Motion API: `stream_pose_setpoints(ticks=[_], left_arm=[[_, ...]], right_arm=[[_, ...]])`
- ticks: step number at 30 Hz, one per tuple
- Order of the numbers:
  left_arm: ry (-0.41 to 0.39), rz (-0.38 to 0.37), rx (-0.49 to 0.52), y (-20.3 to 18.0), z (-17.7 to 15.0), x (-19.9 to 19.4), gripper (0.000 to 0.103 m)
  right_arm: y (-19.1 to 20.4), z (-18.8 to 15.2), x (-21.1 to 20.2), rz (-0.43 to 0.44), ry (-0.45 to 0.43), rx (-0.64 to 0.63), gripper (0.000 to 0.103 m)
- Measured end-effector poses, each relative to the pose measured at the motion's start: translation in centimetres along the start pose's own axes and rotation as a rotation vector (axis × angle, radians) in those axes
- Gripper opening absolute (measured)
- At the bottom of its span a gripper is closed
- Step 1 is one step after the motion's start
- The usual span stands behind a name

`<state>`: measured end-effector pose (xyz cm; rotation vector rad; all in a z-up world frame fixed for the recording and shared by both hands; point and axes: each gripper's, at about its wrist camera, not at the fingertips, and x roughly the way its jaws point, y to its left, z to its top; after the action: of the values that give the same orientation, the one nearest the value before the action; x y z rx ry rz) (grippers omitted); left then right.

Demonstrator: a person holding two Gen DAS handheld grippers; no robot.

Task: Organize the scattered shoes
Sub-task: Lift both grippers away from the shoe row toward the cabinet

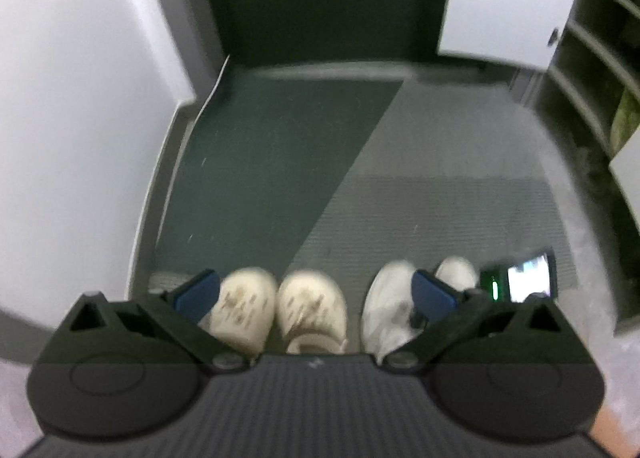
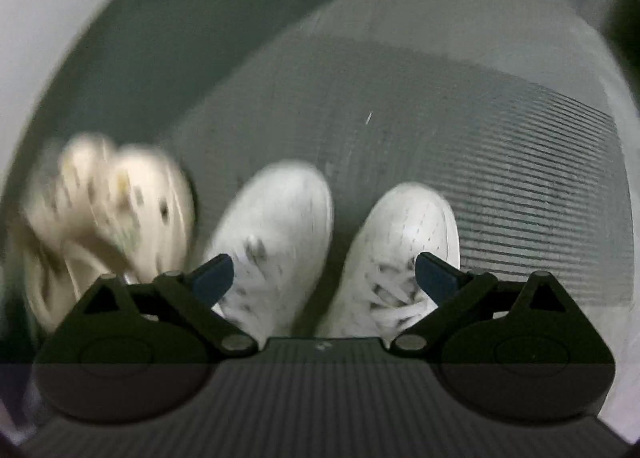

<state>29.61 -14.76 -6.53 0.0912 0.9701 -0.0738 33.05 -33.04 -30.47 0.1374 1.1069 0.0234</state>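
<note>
Our left gripper and right gripper both gape wide, holding nothing. Beneath them, the cream slip-on clogs and white lace-up sneakers stand paired at the ribbed grey doormat's near edge. Only our left view shows the dark open shelving beyond.

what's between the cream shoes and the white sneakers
Nothing: a bare strip of gray mat separates the cream shoes from the white sneakers, seen in the left wrist view.
</note>
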Motion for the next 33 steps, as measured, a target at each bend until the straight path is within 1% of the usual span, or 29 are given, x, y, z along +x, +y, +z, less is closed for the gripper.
stream_pose_setpoints(ticks=[2, 4, 5, 6, 8, 10, 11, 12, 14, 15, 16, 19, 21, 22, 24, 28, 30, 31, 33], left_arm=[[-0.033, 0.015, -0.001, -0.6, 1.0, -0.5, 0.102], [-0.017, 0.009, -0.003, -0.7, 2.0, -1.7, 0.102], [0.001, -0.004, -0.005, -0.5, 2.6, -3.0, 0.102], [0.022, -0.021, -0.005, -0.3, 3.3, -4.8, 0.102], [0.032, -0.03, 0.023, 0.0, 4.3, -8.3, 0.102], [0.045, -0.03, 0.049, 0.6, 5.4, -11.9, 0.102], [0.054, -0.029, 0.06, 0.9, 5.9, -13.7, 0.102], [0.062, -0.029, 0.071, 1.3, 6.4, -15.5, 0.103], [0.079, -0.028, 0.093, 1.9, 7.5, -19.1, 0.103], [0.087, -0.028, 0.105, 2.3, 8.0, -20.9, 0.103], [0.095, -0.028, 0.116, 2.6, 8.6, -22.7, 0.103], [0.12, -0.027, 0.15, 3.6, 10.2, -28.1, 0.103], [0.137, -0.026, 0.172, 4.3, 11.2, -31.7, 0.103], [0.131, -0.021, 0.179, 4.6, 11.9, -33.2, 0.103], [0.096, -0.007, 0.193, 5.2, 13.3, -35.8, 0.103], [0.024, -0.029, 0.242, 5.5, 15.8, -39.1, 0.103], [-0.014, -0.037, 0.25, 5.5, 17.0, -39.4, 0.103], [-0.019, -0.045, 0.256, 5.4, 17.6, -39.2, 0.103], [0.003, -0.087, 0.249, 5.5, 19.8, -38.1, 0.103]], right_arm=[[-0.1, -0.5, -3.3, 0.005, -0.035, 0.087, 0.1], [0.1, -1.0, -8.0, -0.003, -0.08, 0.172, 0.1], [0.4, -1.3, -10.3, -0.01, -0.097, 0.197, 0.1], [0.7, -1.5, -12.5, -0.02, -0.113, 0.216, 0.1], [1.4, -1.8, -17.4, -0.045, -0.14, 0.257, 0.1], [2.1, -2.0, -20.5, -0.058, -0.152, 0.287, 0.1], [3.0, -2.2, -24.0, -0.1, -0.173, 0.329, 0.1], [3.6, -2.4, -27.1, -0.122, -0.192, 0.386, 0.1], [4.4, -2.6, -31.7, -0.123, -0.222, 0.497, 0.1], [5.0, -2.4, -33.8, -0.125, -0.229, 0.513, 0.1], [5.7, -2.2, -35.9, -0.128, -0.232, 0.506, 0.1], [7.6, -0.3, -42.7, -0.146, -0.175, 0.399, 0.1], [7.8, 0.7, -46.1, -0.151, -0.158, 0.393, 0.1], [7.8, 1.2, -47.7, -0.153, -0.151, 0.396, 0.1], [7.6, 2.4, -51.3, -0.147, -0.144, 0.406, 0.1], [8.5, 5.1, -59.0, -0.146, -0.137, 0.346, 0.1], [9.2, 6.1, -61.5, -0.149, -0.135, 0.313, 0.1], [9.7, 6.7, -63.3, -0.157, -0.147, 0.292, 0.1], [10.4, 7.7, -66.0, -0.19, -0.175, 0.278, 0.1]])
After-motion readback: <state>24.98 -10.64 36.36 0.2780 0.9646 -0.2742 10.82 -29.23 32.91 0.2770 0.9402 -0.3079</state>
